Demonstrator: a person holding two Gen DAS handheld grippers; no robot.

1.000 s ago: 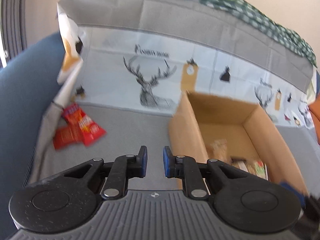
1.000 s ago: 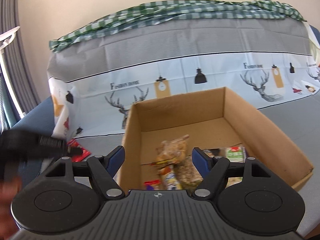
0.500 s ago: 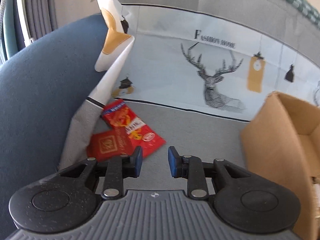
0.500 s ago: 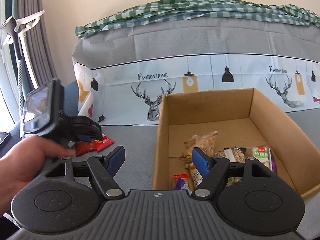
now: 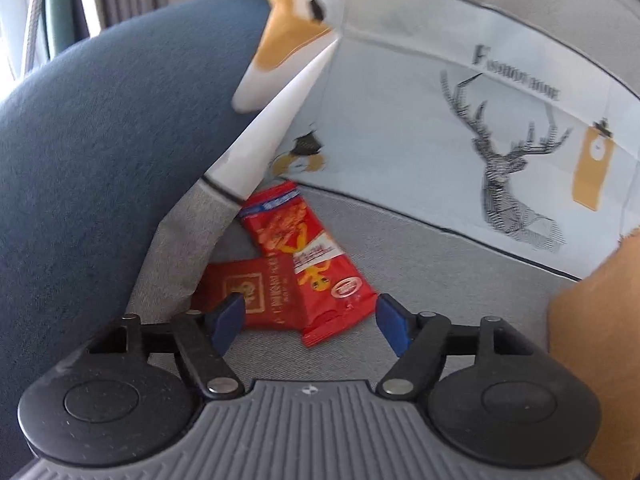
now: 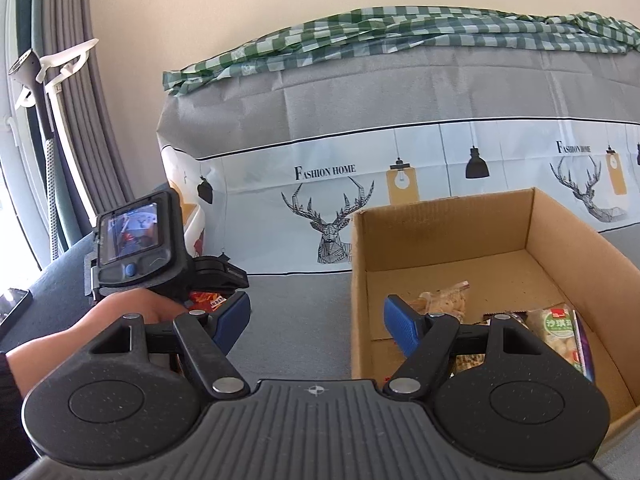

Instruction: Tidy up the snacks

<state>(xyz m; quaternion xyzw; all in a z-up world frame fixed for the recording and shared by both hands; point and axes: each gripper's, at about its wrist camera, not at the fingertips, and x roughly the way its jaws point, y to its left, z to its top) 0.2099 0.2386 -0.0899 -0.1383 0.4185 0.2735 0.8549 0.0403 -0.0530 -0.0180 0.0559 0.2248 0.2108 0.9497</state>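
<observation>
Two red snack packets lie on the grey cover in the left wrist view: a long one point(image 5: 308, 260) overlapping a square one point(image 5: 260, 292). My left gripper point(image 5: 310, 322) is open, its blue fingers either side of the packets' near ends, touching nothing. In the right wrist view my right gripper point(image 6: 316, 322) is open and empty, just left of the cardboard box point(image 6: 568, 240). The box holds several snack packs point(image 6: 556, 328). The left gripper's body point(image 6: 140, 248) shows at the left, over the red packets point(image 6: 206, 300).
A blue armrest point(image 5: 100, 160) rises at the left. A folded edge of the deer-print cover point(image 5: 276, 128) hangs over the packets' far ends. The box wall point(image 5: 600, 340) stands at the right. A phone point(image 6: 14, 304) lies on the armrest.
My left gripper has moved left and closer to the red packets, and its jaws have opened wide. My right gripper has shifted left, away from over the box.
</observation>
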